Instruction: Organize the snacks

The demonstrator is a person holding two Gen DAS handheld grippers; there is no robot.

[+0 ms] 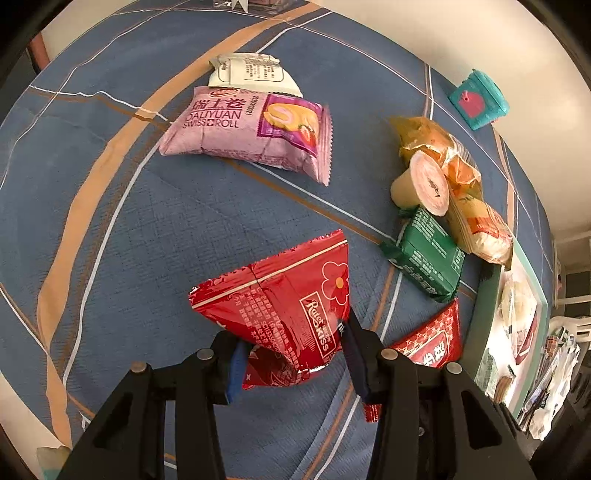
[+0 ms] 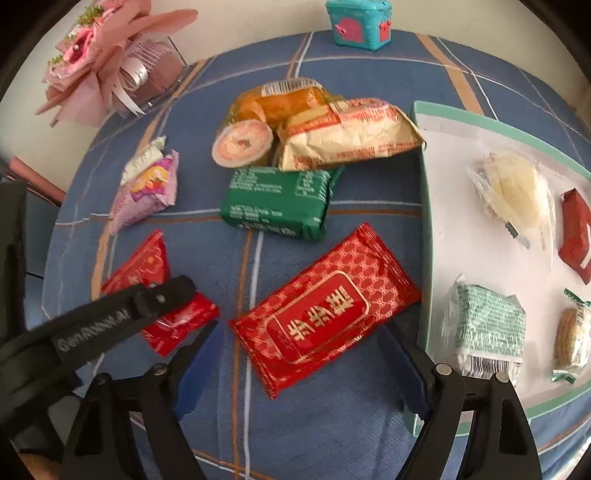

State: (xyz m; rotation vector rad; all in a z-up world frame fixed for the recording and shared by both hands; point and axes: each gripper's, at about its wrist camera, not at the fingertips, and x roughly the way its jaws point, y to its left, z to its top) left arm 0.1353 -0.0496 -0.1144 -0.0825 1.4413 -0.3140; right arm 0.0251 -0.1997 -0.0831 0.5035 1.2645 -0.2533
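From your left wrist: your left gripper [image 1: 291, 350] pinches the crumpled end of the red flower-print snack packet [image 1: 280, 302], lifted clear of the blue plaid surface [image 1: 122, 229], apparently for carrying to the tray. Beyond it lie the pink Swiss roll packet [image 1: 247, 133] with a white packet [image 1: 251, 74] touching its far side, and toward the surface's right edge a pile: an orange bag [image 1: 424, 136], a pudding cup [image 1: 421, 184] and a green packet [image 1: 428, 254].

From your right wrist: your right gripper [image 2: 299, 365] stands spread, empty, astride the near end of the large red pack [image 2: 325, 314], likely your next pick. Only this view shows the inside of the green-rimmed tray [image 2: 424, 221] at the surface's right edge, already holding several wrapped snacks, and your left gripper from outside, clamped on its red packet. A teal box [image 2: 360, 24] sits at the far edge.
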